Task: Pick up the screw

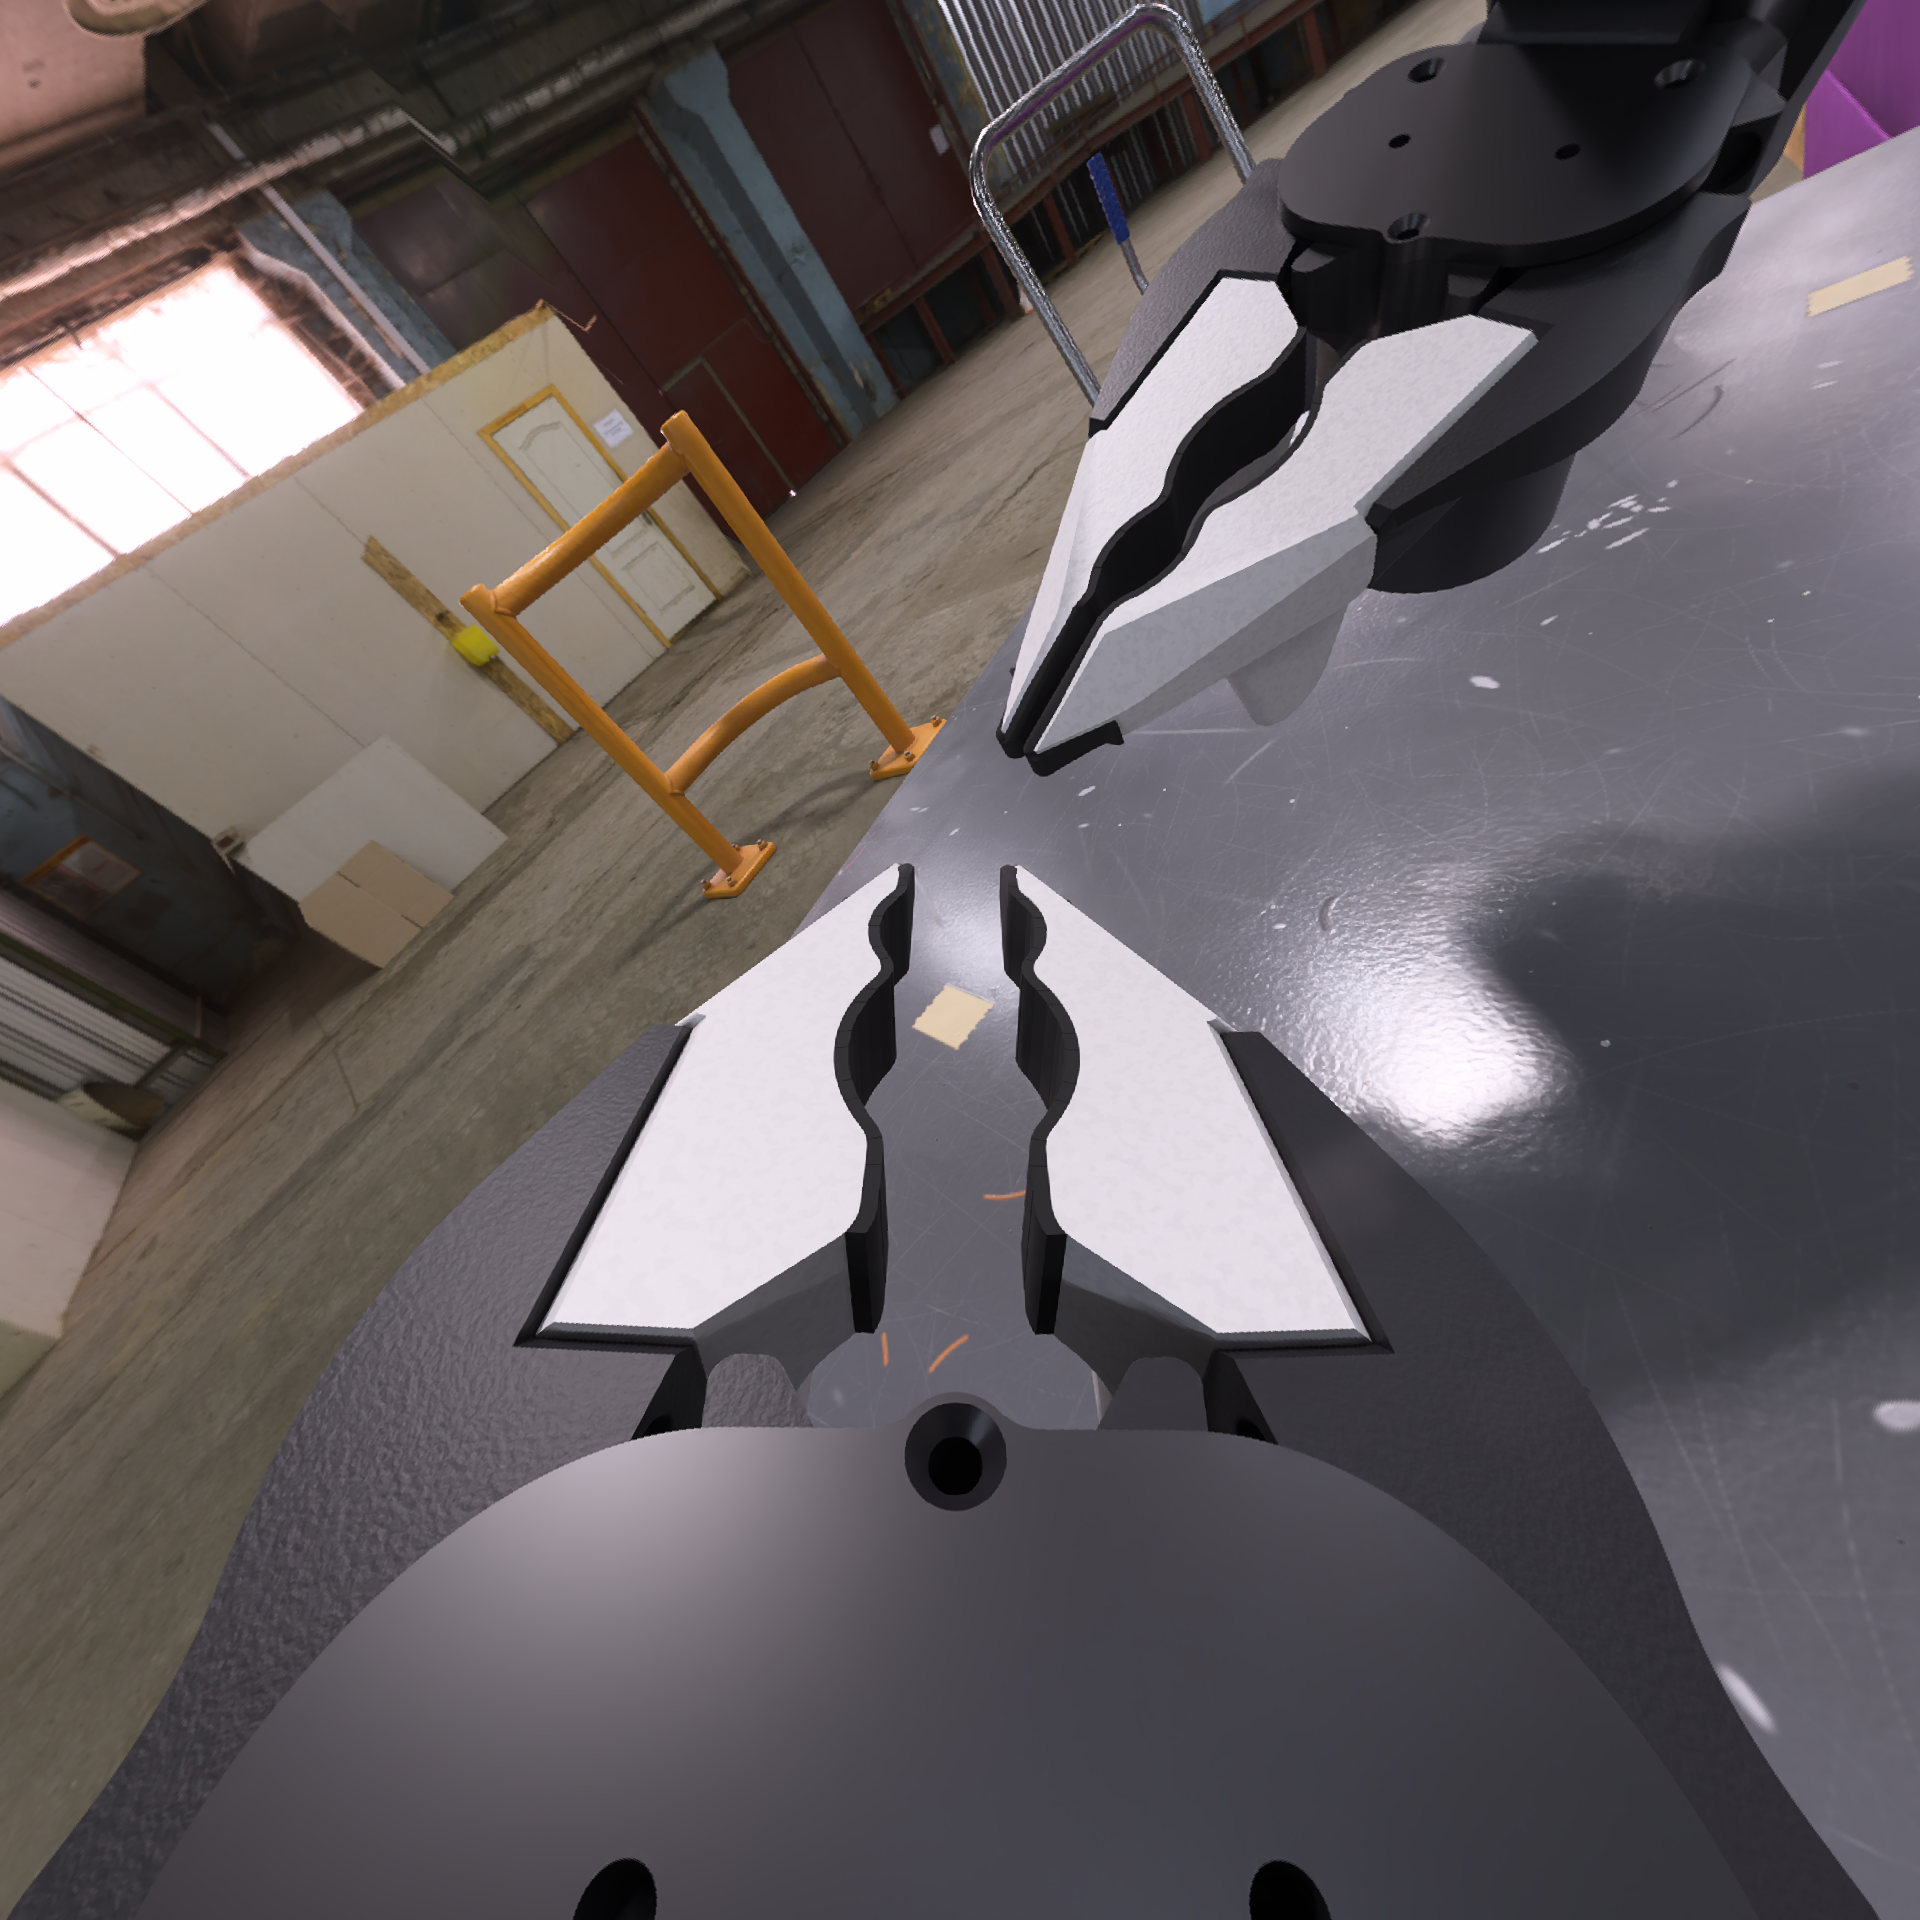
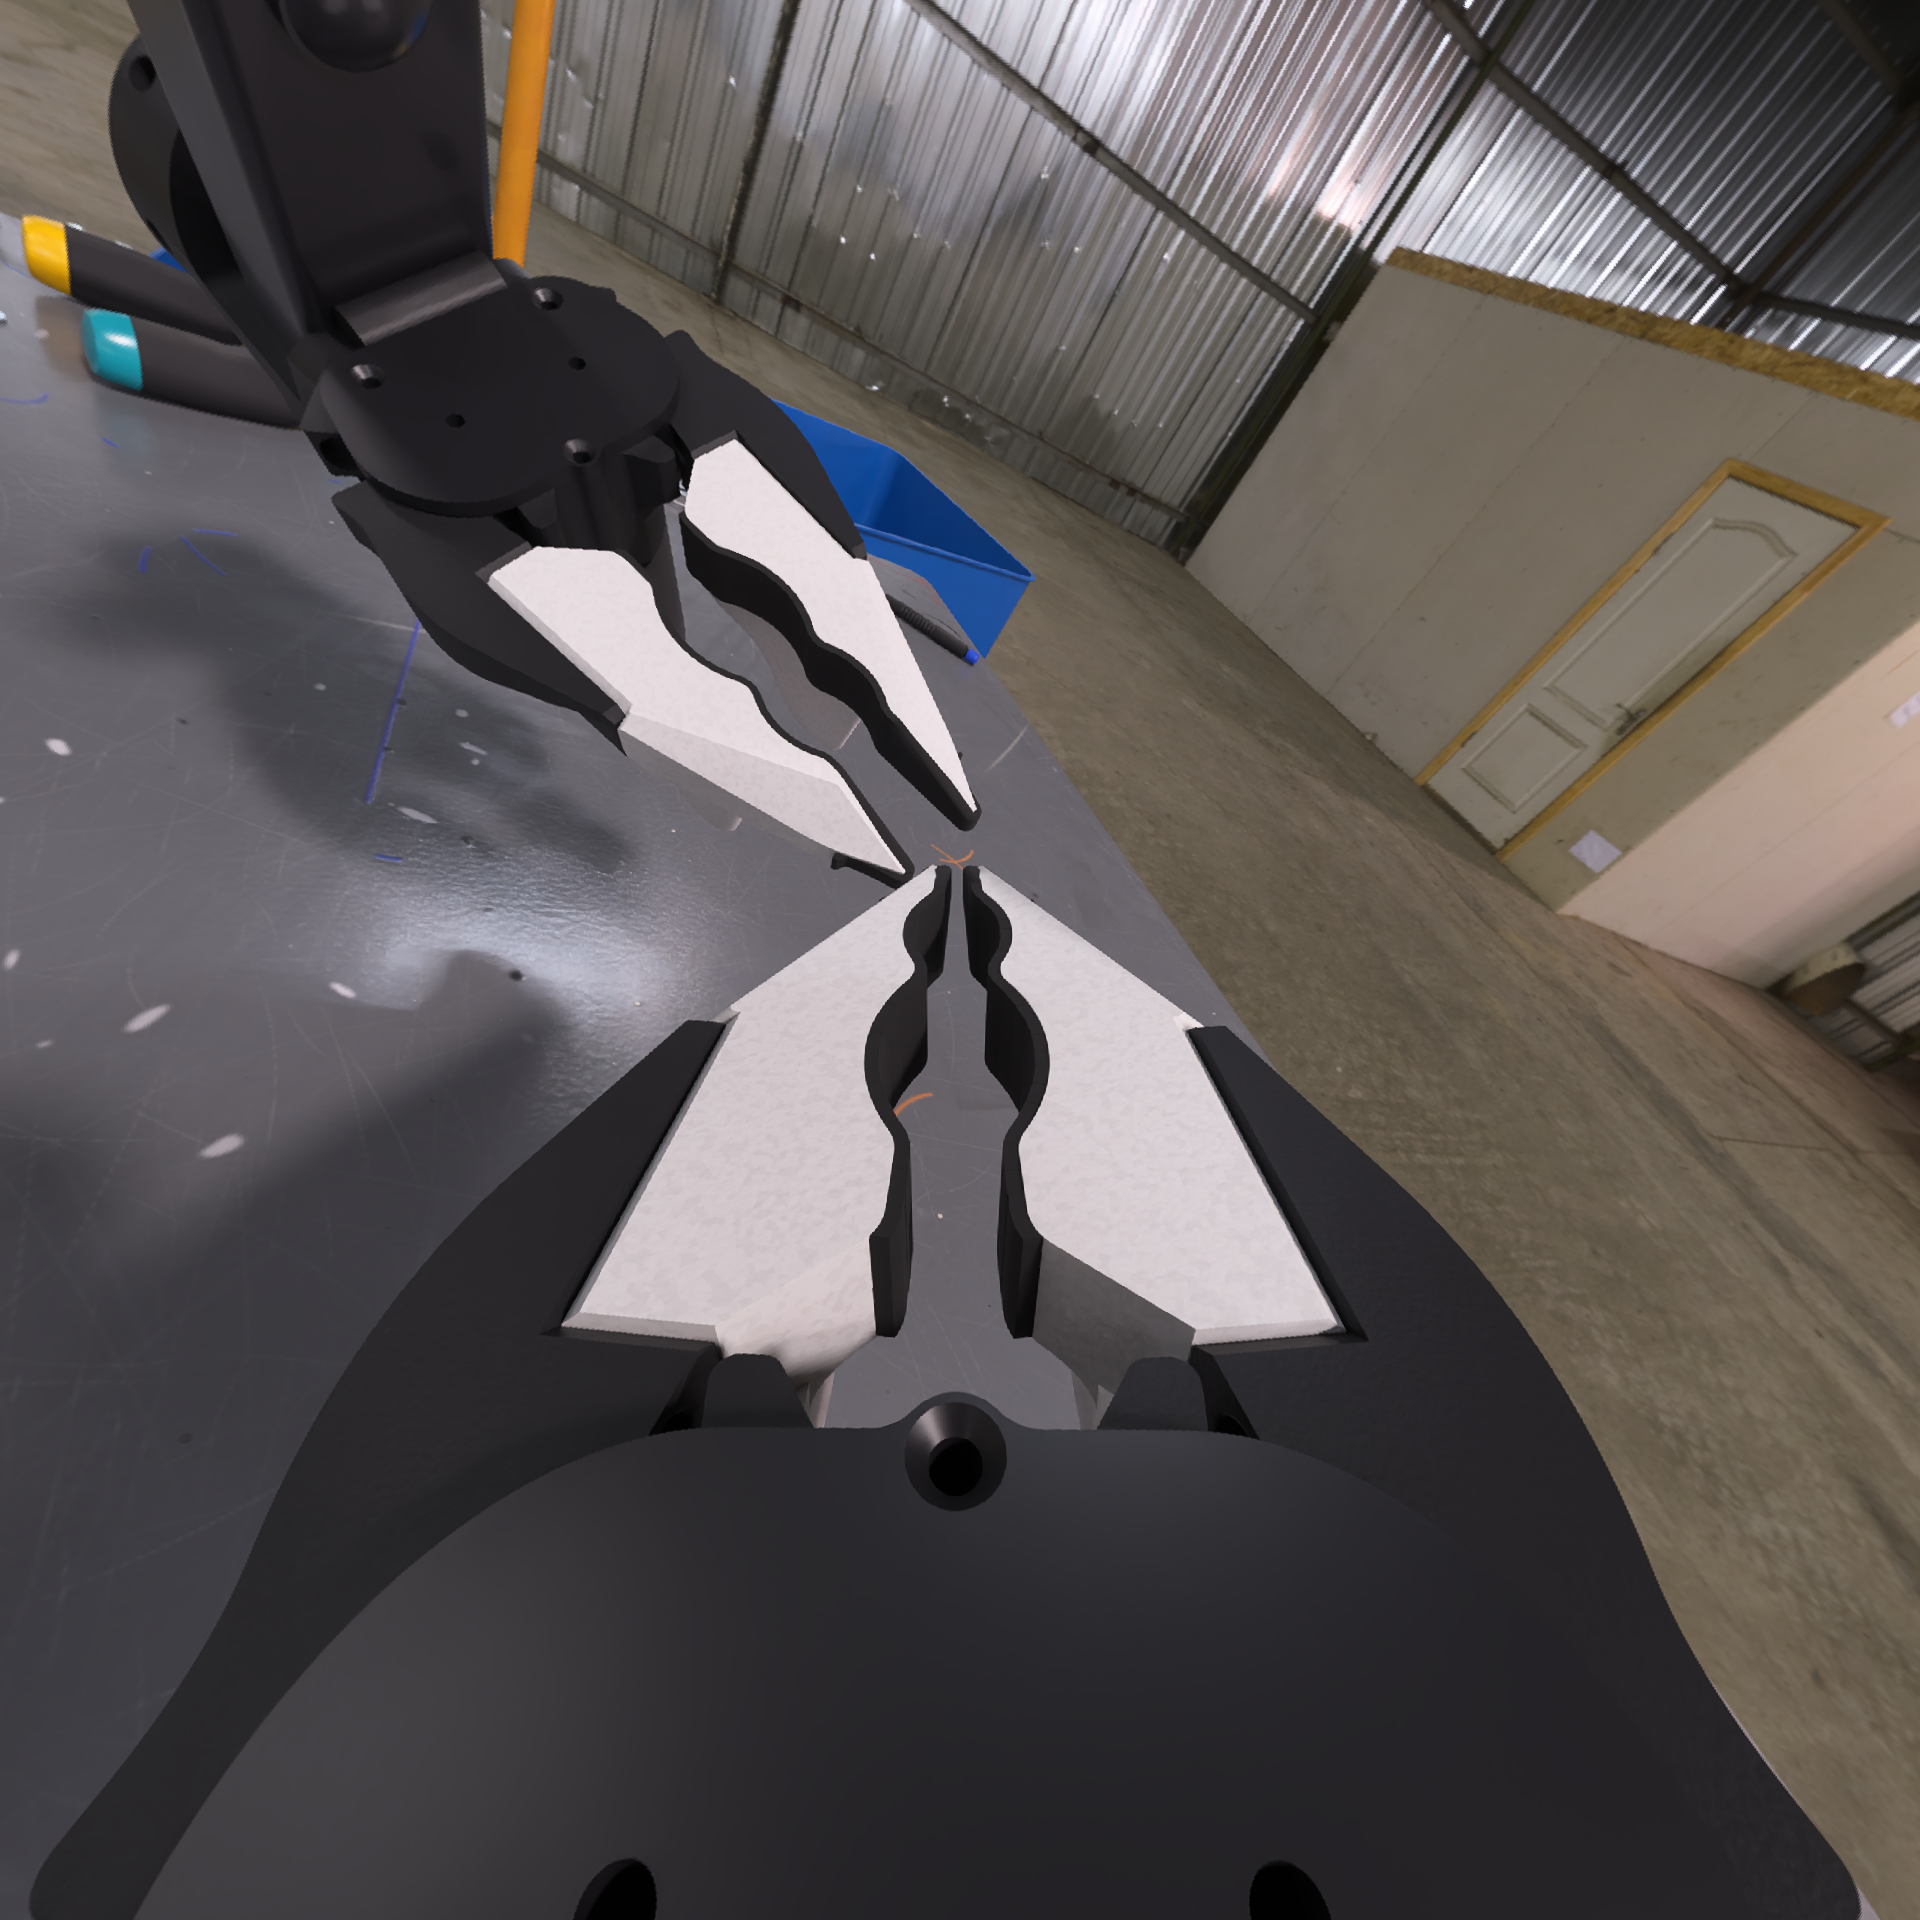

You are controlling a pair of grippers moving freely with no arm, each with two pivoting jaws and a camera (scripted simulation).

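My left gripper (image 1: pixel 956 875) is open and empty, low over the dark grey table (image 1: pixel 1507 1299), with a beige tape scrap (image 1: pixel 951 1013) between its fingers. It also shows in the right wrist view (image 2: pixel 930 840). My right gripper (image 2: pixel 956 875) is shut with nothing seen between its tips; in the left wrist view (image 1: pixel 1023 750) it points down at the table just ahead of the left gripper. The two grippers' tips nearly meet near the table's edge. A slim dark threaded piece with a blue end (image 2: pixel 943 631), possibly the screw, lies by the blue bin.
A blue bin (image 2: pixel 935 530) sits at the table edge behind the left gripper. Tool handles with yellow (image 2: pixel 47 255) and teal (image 2: pixel 112 348) ends lie far left. A purple box (image 1: pixel 1849 114) stands at the far corner. An orange barrier (image 1: pixel 582 686) and a metal cart handle (image 1: pixel 1039 135) stand on the floor.
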